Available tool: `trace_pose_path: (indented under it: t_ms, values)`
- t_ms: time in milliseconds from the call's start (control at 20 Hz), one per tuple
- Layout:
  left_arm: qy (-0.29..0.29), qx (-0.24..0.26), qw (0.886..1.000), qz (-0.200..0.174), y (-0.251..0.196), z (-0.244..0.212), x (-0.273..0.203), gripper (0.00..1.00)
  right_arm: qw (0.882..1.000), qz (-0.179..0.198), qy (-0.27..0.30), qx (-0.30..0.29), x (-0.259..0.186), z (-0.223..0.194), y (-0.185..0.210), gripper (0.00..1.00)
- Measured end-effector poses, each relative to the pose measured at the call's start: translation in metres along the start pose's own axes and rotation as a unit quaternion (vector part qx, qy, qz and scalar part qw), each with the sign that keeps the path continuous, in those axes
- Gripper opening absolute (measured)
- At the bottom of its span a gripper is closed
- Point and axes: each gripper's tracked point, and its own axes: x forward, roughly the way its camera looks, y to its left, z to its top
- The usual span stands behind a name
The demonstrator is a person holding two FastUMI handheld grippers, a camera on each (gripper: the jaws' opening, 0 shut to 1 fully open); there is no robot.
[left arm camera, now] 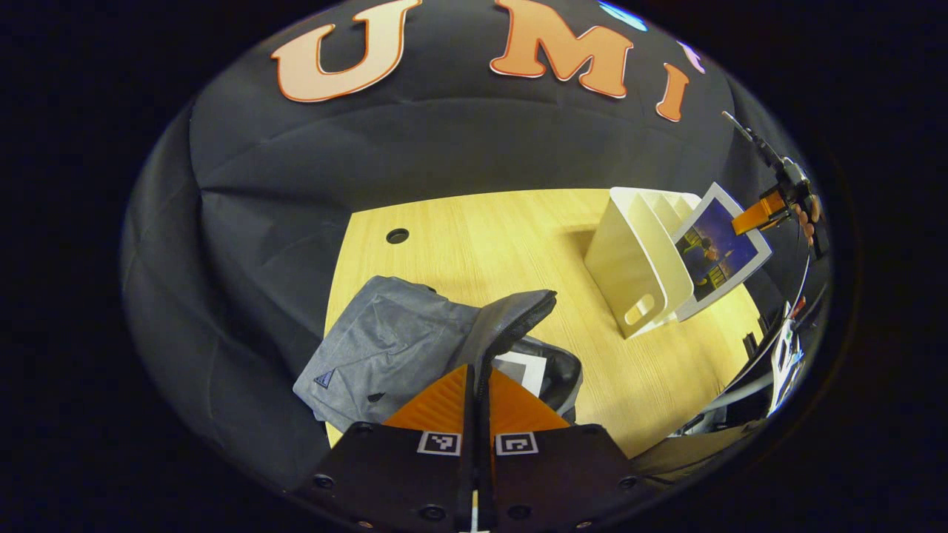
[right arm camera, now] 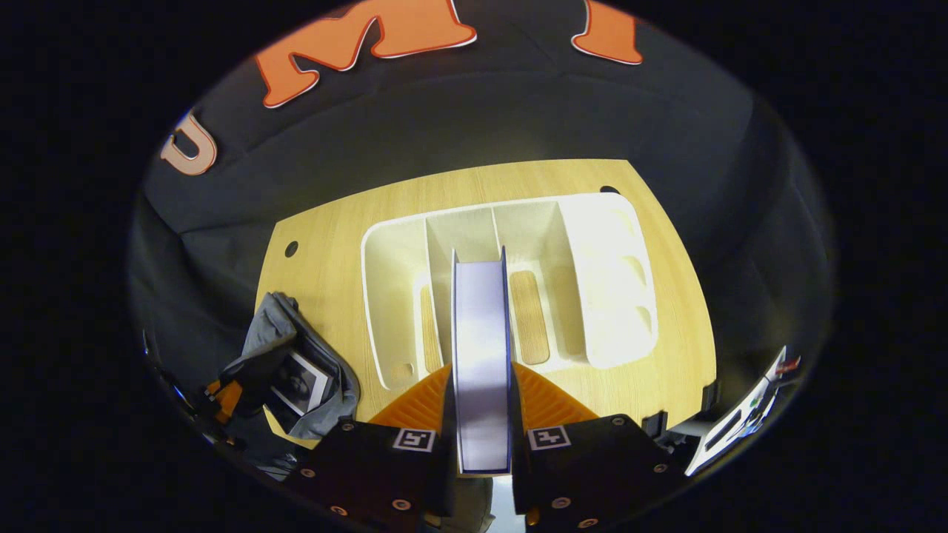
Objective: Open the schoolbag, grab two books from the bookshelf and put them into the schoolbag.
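Observation:
The grey schoolbag (left arm camera: 385, 348) lies on the wooden table, its mouth held up and open. My left gripper (left arm camera: 480, 371) is shut on the bag's dark flap edge (left arm camera: 518, 314). Inside the bag lies a book with a white border (left arm camera: 524, 368). Off to the right, my right gripper (left arm camera: 752, 220) holds a second book (left arm camera: 718, 252) with a dark blue cover above the white bookshelf (left arm camera: 633, 259). In the right gripper view, that book (right arm camera: 481, 318) is clamped edge-on by my right gripper (right arm camera: 481, 370) over the bookshelf's slots (right arm camera: 592, 252). The schoolbag (right arm camera: 326, 385) is at lower left.
The table (left arm camera: 481, 237) has a round cable hole (left arm camera: 398, 236) near its far left corner. Black cloth walls stand behind and beside the table. Some equipment (left arm camera: 785, 355) sits past the table's right edge. A hand (left arm camera: 809, 222) holds the right gripper.

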Motion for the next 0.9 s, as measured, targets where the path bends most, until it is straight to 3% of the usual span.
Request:
trace_pose_path:
  t_ms: [350, 900]
  values:
    - [-0.007, 0.041, 0.997, -0.061, 0.003, -0.007, -0.007, 0.03, 0.998, -0.024, -0.009, 0.061, -0.033, -0.060, 0.016, 0.31]
    - [-0.019, 0.090, 0.989, -0.112, 0.012, -0.010, -0.009, 0.03, 0.990, -0.024, -0.019, 0.139, -0.064, -0.134, 0.047, 0.31]
